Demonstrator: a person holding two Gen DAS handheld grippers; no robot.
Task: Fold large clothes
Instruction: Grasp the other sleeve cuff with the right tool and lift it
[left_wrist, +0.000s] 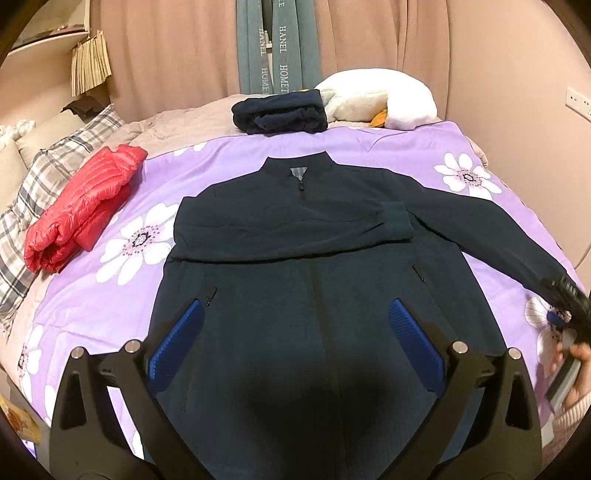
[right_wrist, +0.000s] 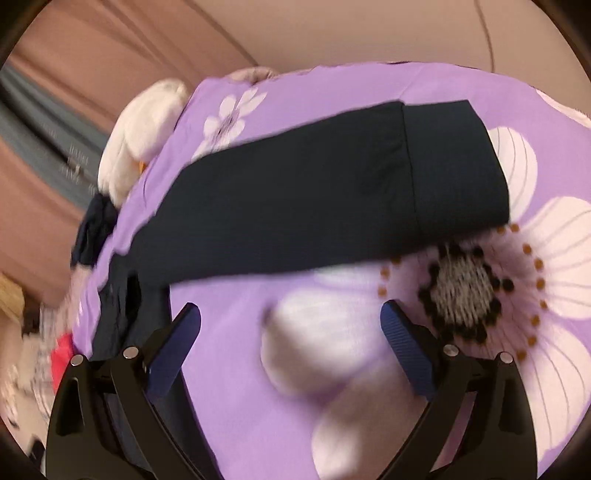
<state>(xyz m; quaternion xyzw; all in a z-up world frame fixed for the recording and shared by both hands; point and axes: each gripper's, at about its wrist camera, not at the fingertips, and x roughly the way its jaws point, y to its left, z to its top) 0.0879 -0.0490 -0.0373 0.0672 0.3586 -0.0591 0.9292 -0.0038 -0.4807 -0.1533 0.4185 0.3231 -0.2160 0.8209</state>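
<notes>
A dark navy zip jacket (left_wrist: 295, 258) lies flat, front up, on the purple flowered bedspread (left_wrist: 406, 147). One sleeve is folded across its chest, its cuff (left_wrist: 397, 218) at the right. The other sleeve stretches out to the right; in the right wrist view this sleeve (right_wrist: 295, 206) lies across the bedspread with its cuff (right_wrist: 454, 166) at the right. My left gripper (left_wrist: 295, 325) is open and empty, above the jacket's lower front. My right gripper (right_wrist: 291, 321) is open and empty, just short of the sleeve; it also shows in the left wrist view (left_wrist: 565, 299) by the cuff.
A folded red down jacket (left_wrist: 85, 206) lies at the left. A folded dark garment (left_wrist: 280, 112) and a white plush toy (left_wrist: 376, 99) sit at the far end. Plaid pillows (left_wrist: 44, 173) are at the left edge. Pink curtains hang behind.
</notes>
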